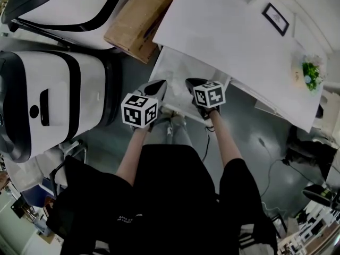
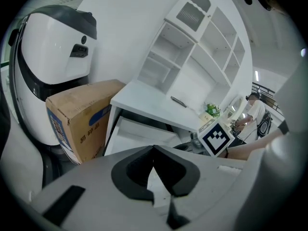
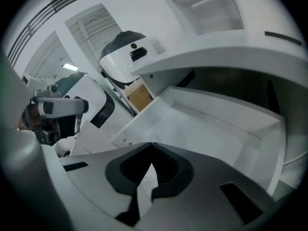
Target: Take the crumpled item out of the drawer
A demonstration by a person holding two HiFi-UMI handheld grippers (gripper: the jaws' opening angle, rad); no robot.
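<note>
Machine: we see a white-and-black unit [image 1: 53, 100] on the floor, left of the desk.
Desk: the white top [image 1: 228, 31] fills the upper right of the head view, with a shelf unit [image 2: 192, 57] standing at its back.
Box: a brown carton [image 1: 141, 17] sits against the desk's left side.
Drawer: it is pulled open [image 3: 207, 124] under the desk's front edge, and the part we see is plain white.
Left gripper: it is at the drawer's front left [image 2: 154, 147], its jaws closed tip to tip on nothing.
Right gripper: it is beside the left one [image 3: 152, 144], pointing down into the drawer, its jaws closed and empty.
Plant: small and green [image 1: 311, 74], it stands on the desk's far right.
Crumpled item: we cannot make it out in any view.
</note>
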